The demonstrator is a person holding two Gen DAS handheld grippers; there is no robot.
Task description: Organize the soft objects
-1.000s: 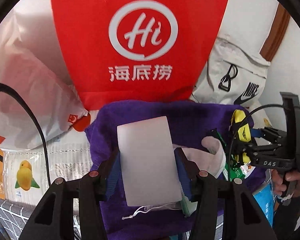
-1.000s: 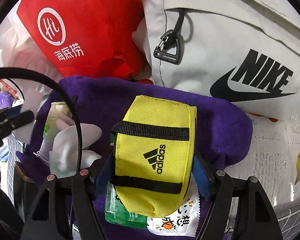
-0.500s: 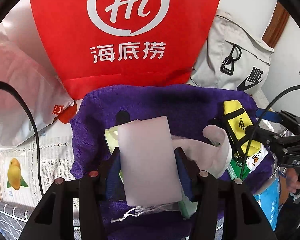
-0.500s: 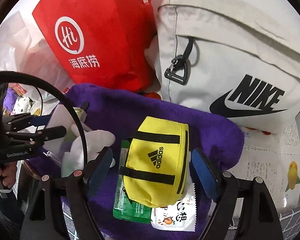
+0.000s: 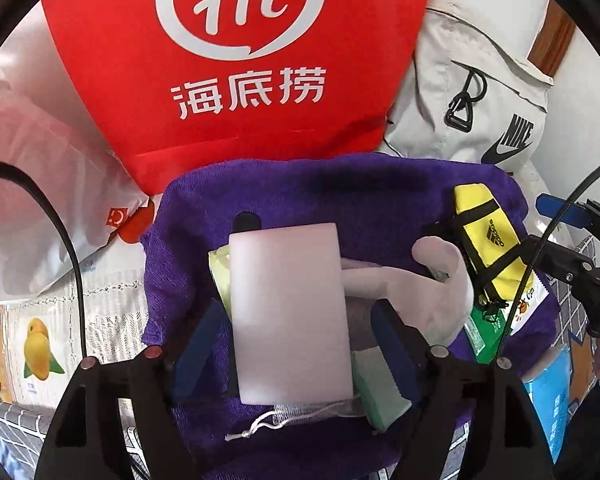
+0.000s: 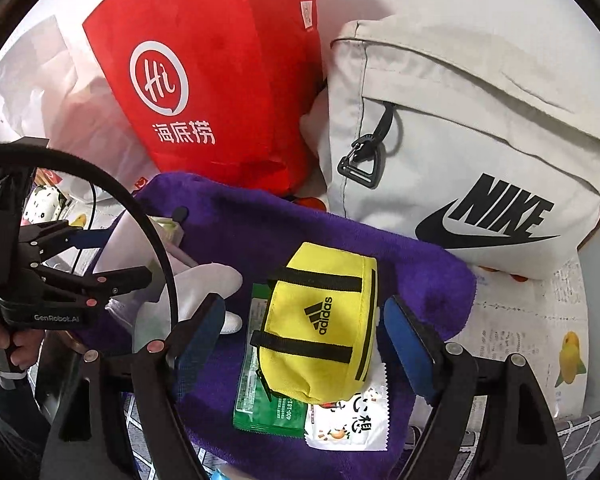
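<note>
Left wrist: left gripper (image 5: pixel 296 348) jaws opening, pale pink block (image 5: pixel 288 316) freed between them | right gripper (image 6: pixel 304 340) wide, clear of yellow pouch (image 6: pixel 320 320); earlier both clamped

A home setting, by the look of it, with everyday belongings crowded on one surface. Straight ahead of the left tool stands a red Haidilao shopping bag (image 5: pixel 236 80), a restaurant takeaway carrier, and to its right leans a pale grey Nike backpack (image 6: pixel 460 140) against a white wall with a strip of brown wooden trim (image 5: pixel 550 36). Under both tools lies a purple towel (image 6: pixel 380 248) spread over a mango-printed covering (image 6: pixel 572 356) and a grid-patterned cloth (image 5: pixel 12 424). Off to the left sits a crumpled white plastic bag (image 5: pixel 32 184). Household clutter, nothing industrial.
</note>
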